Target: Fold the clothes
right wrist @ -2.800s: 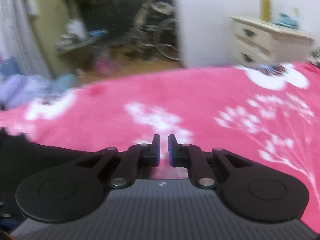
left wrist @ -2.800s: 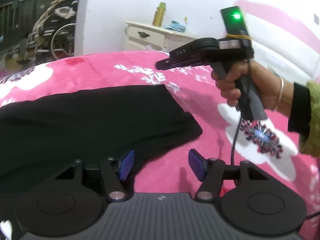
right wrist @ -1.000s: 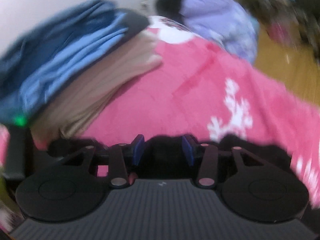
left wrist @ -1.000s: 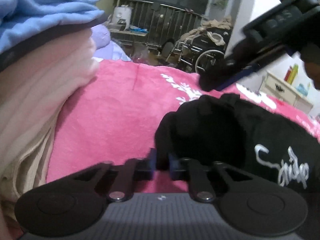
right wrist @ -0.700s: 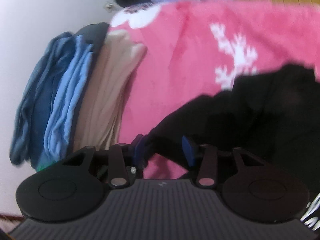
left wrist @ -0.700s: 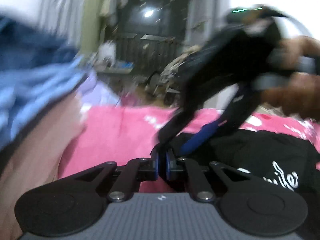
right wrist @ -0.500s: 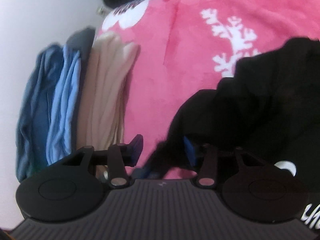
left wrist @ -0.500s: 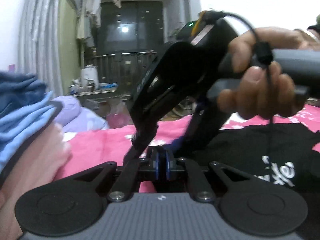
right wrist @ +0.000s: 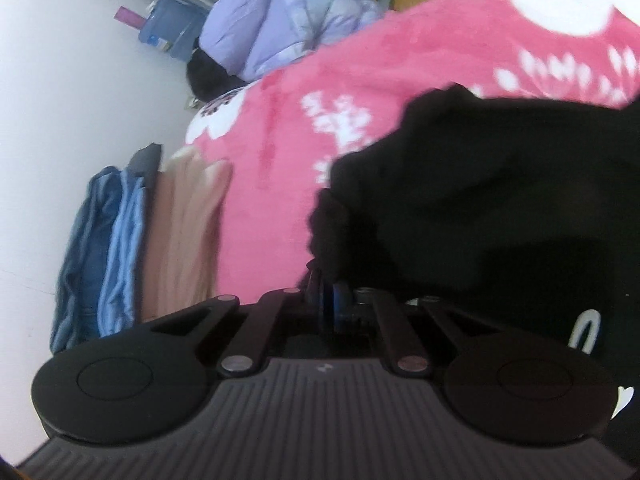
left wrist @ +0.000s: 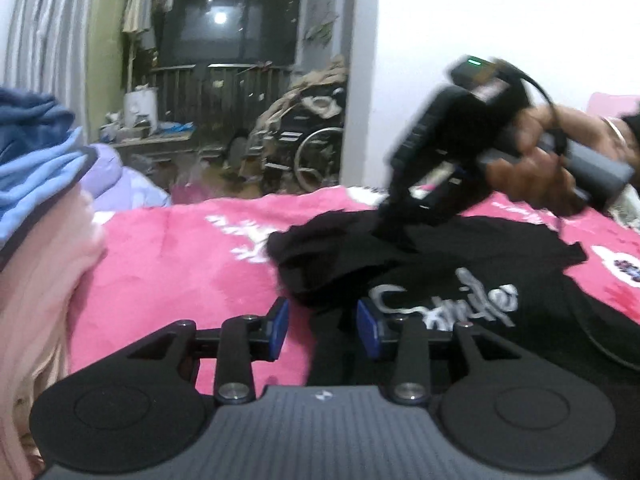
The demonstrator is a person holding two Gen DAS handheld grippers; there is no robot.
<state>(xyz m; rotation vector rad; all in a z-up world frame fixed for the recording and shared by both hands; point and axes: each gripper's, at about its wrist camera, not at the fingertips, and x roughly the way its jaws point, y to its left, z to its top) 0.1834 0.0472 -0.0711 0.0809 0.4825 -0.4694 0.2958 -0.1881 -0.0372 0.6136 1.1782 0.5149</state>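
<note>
A black garment [left wrist: 460,264] with white lettering lies crumpled on the pink flowered blanket [left wrist: 180,256]. My left gripper [left wrist: 323,328] is at its near edge with the jaws opening. A fold of black cloth hangs in the gap between the blue pads [left wrist: 280,326], and they do not press on it. Further back, a hand holds my right gripper [left wrist: 386,220], whose tip pinches a bunched part of the garment. In the right wrist view the right gripper [right wrist: 329,300] is shut, with the black garment [right wrist: 480,200] caught at its pads.
A stack of folded clothes [left wrist: 36,200], blue on top and pale pink below, stands at the left, and the folded clothes [right wrist: 132,248] also show in the right wrist view. A purple padded bundle [right wrist: 288,12] lies beyond the bed. A wheelchair [left wrist: 316,152] and clutter fill the floor behind.
My left gripper's jaws have parted and let go of the black cloth. The right gripper has shut on the garment's edge, rolled, and drawn away to the right.
</note>
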